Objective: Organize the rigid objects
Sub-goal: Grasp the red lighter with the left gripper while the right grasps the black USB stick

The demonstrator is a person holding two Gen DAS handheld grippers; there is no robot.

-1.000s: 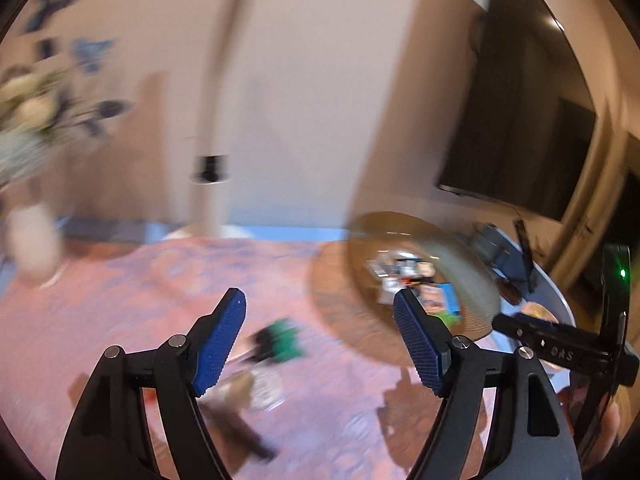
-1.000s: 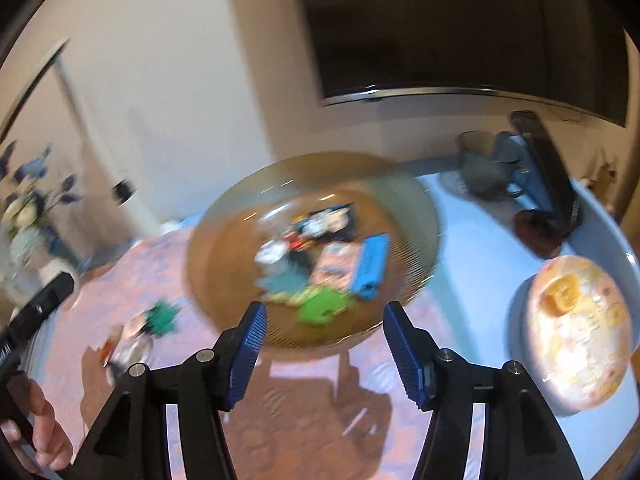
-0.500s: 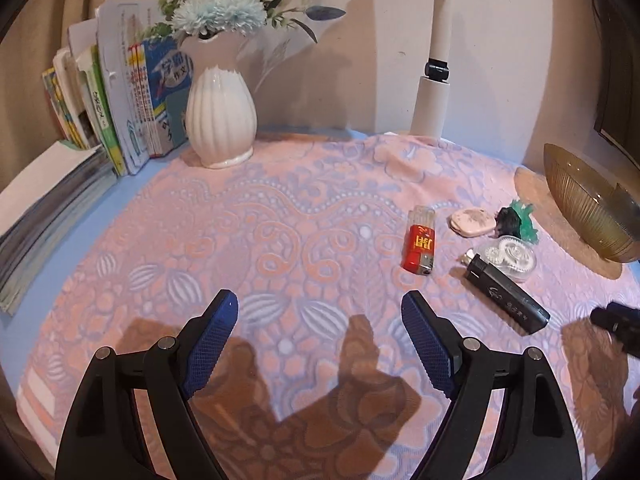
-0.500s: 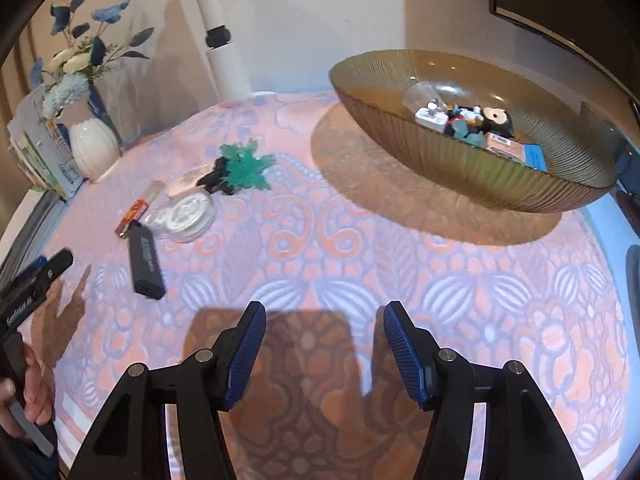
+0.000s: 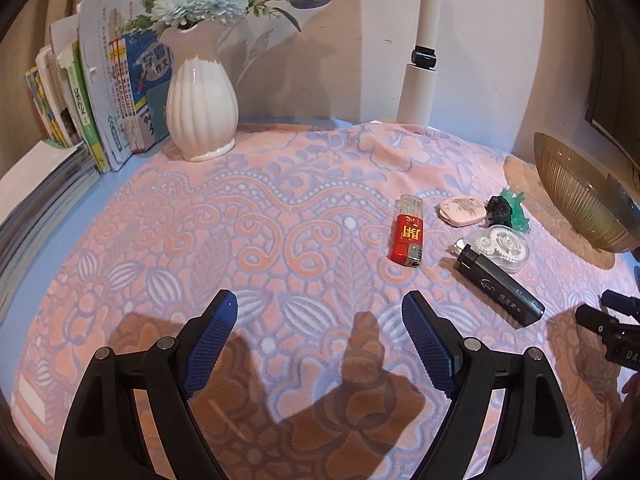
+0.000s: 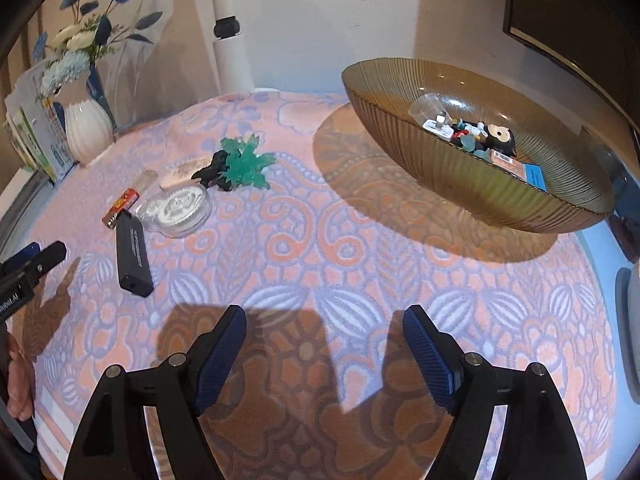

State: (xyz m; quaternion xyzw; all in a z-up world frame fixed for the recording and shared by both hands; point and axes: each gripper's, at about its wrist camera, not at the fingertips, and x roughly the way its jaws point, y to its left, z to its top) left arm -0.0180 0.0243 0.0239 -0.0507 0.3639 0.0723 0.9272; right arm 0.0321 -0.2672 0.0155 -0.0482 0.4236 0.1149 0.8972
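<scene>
lighter [image 5: 408,237], red with a clear top, lies flat; left tongs [image 5: 320,340] and right tongs [image 6: 325,350] both gape apart.

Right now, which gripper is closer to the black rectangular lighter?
Left, as far as I can judge. The left gripper sits beside the black lighter; the right gripper hovers farther toward the bowl.

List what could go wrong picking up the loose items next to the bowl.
1. The clear gear case lies against the black stick; gripping one may drag the other.
2. The red lighter lies flat on soft cloth, so the left gripper could snag fabric.
3. The glass bowl already holds items; a careless drop may scatter them.
</scene>
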